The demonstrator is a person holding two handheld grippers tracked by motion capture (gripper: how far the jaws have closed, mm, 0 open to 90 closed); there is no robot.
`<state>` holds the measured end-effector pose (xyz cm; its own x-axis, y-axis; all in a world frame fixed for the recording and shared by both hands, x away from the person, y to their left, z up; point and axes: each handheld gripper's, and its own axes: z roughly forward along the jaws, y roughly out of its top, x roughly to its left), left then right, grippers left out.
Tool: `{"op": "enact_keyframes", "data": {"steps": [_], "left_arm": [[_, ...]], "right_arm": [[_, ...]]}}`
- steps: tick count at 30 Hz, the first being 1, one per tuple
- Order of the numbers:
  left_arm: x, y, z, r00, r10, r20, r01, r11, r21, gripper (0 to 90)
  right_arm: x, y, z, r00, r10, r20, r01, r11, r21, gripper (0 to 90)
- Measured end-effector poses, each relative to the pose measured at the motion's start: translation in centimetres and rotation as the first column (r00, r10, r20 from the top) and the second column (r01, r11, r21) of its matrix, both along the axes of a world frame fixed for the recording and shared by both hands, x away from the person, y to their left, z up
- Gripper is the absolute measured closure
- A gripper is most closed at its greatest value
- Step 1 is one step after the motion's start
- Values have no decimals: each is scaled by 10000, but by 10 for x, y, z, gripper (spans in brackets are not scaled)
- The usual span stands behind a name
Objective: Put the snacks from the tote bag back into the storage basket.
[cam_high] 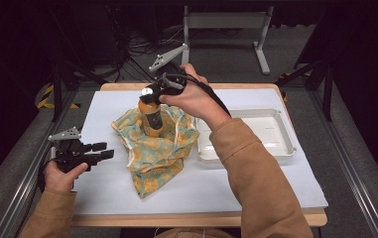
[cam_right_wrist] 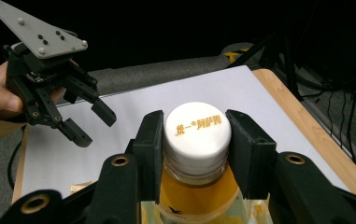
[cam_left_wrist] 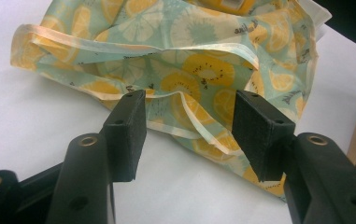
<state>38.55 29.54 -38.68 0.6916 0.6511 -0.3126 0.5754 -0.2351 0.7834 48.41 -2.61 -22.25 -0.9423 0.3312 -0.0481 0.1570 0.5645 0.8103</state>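
Nearest, at the desk's (cam_high: 276,193) left edge, the left gripper (cam_high: 99,150) waits with jaws apart, facing the fruit-print bag (cam_high: 152,153). Farther in, the right gripper (cam_high: 149,94) is clamped on the white cap of the orange juice bottle (cam_high: 152,119), which stands upright in the bag at mid-desk. To do this well, I'd pinch the bag's near rim with the left and keep the bottle vertical.
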Motion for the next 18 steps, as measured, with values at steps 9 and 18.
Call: {"op": "enact_keyframes", "data": {"steps": [9,18], "left_arm": [[2,1,-2,10000,-48,-64,47,9999,-96,456],[2,2,-3,10000,18,-60,-18,10000,-44,455]], "right_arm": [[-6,-28,19,9997,-161,164,156,9994,297,590],[-8,-47,26,9990,-407,184,399,9984,398,590]]}}
